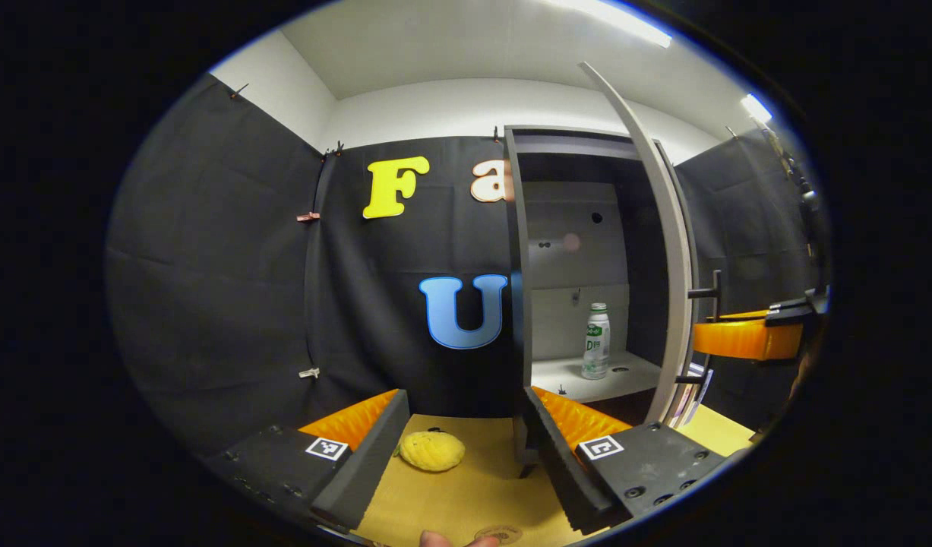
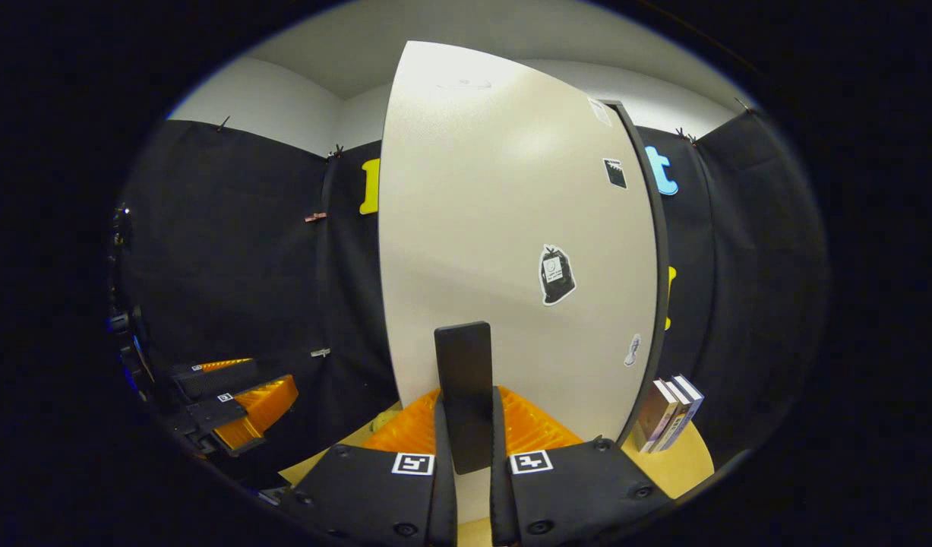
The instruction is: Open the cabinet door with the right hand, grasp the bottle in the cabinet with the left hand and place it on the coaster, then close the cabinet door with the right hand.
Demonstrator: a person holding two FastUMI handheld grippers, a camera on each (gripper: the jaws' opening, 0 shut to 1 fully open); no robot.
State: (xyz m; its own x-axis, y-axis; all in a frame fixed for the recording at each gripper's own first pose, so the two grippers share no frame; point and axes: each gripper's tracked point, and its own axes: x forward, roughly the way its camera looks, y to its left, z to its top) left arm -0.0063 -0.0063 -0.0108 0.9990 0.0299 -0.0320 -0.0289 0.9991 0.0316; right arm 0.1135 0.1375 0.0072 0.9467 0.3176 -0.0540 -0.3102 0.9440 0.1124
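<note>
In the left gripper view, the left gripper sits at the bottom of the frame with its fingers spread wide and nothing between them. Through the gap lies a yellow table, and on it, just left of centre, a yellow sponge. At the very bottom edge, a round coaster peeks in beside a fingertip. Right of centre stands the cabinet with its door swung open, edge-on to the camera. The bottle stands upright on the white shelf inside, toward the lower right of the opening — well apart from the left gripper. At the far right of the frame, the right gripper is at the door's handle. Some books show low, just right of the door.

In the right gripper view, the door fills the centre, pale, with a few stickers on it. The right gripper at bottom centre has its fingers narrow, pressed on either side of the dark handle — it stands upright between them. The books lean at lower right on the table. At lower left, the left gripper shows farther off, its fingers apart.
</note>
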